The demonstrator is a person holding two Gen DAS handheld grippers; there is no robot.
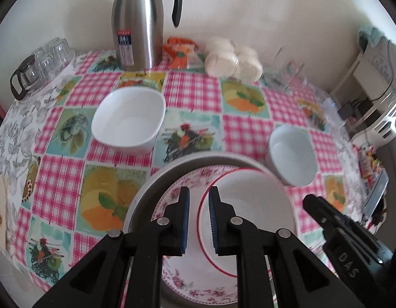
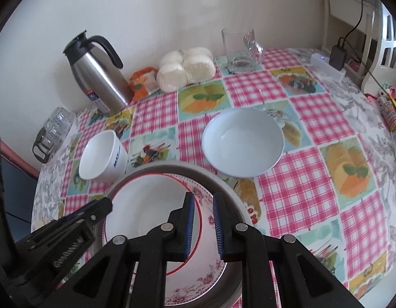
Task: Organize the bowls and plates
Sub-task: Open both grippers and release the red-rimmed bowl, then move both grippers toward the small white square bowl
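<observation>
Stacking is partly complete: a red-rimmed plate sits inside a floral plate, which sits in a grey-rimmed dish at the near edge of the surface. The left claw and right claw hover over this stack, jaws nearly pressed together, pinching nothing visible. Remaining items: a squarish white bowl and a round white bowl stand apart on the checked cloth, well separated, not yet gathered. Judged roughly halfway.
</observation>
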